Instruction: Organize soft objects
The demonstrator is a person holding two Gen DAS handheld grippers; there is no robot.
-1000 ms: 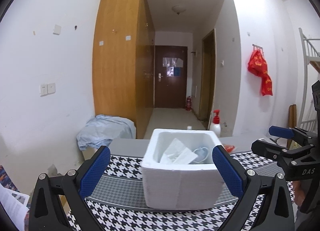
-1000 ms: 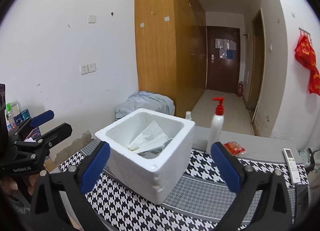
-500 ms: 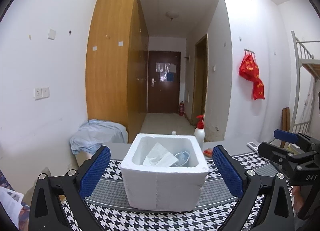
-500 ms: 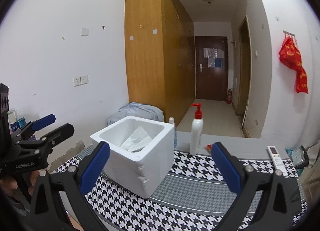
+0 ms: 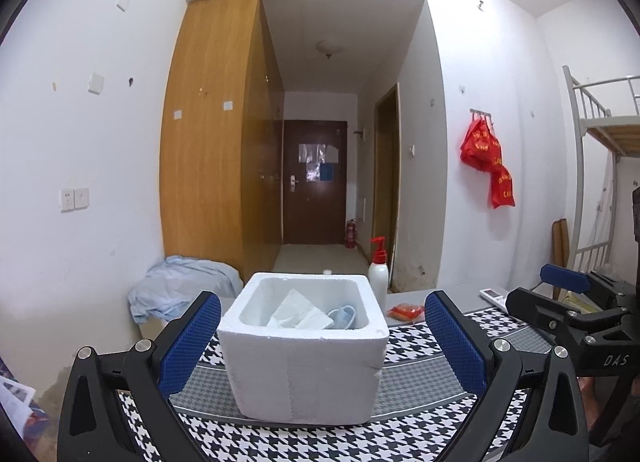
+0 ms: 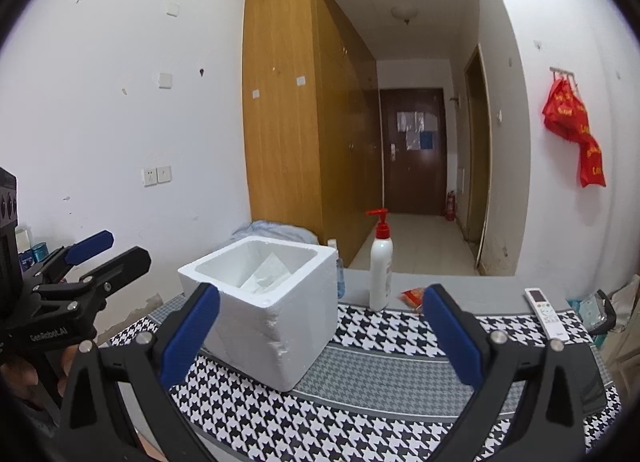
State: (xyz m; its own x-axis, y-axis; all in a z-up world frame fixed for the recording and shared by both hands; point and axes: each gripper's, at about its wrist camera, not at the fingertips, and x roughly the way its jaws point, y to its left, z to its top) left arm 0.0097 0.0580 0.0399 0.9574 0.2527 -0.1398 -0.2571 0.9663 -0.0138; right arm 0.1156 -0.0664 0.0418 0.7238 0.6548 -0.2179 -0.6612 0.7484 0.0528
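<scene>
We've got the left gripper (image 5: 322,336) spread wide, empty, w/ the foam box (image 5: 304,354) dead ahead on the houndstooth cloth (image 6: 380,414); white soft bits (image 5: 298,312) sit inside. Right gripper (image 6: 320,336) also spread, empty. Looks abt done, nothing soft left outside.

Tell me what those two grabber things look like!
Both grippers, left gripper and right gripper, are black angular frames with silver bolts. Each has two fingers faced with blue textured pads. The left one's side reads "GenRobot.AI" in white; the right's reads "DAS".
</scene>
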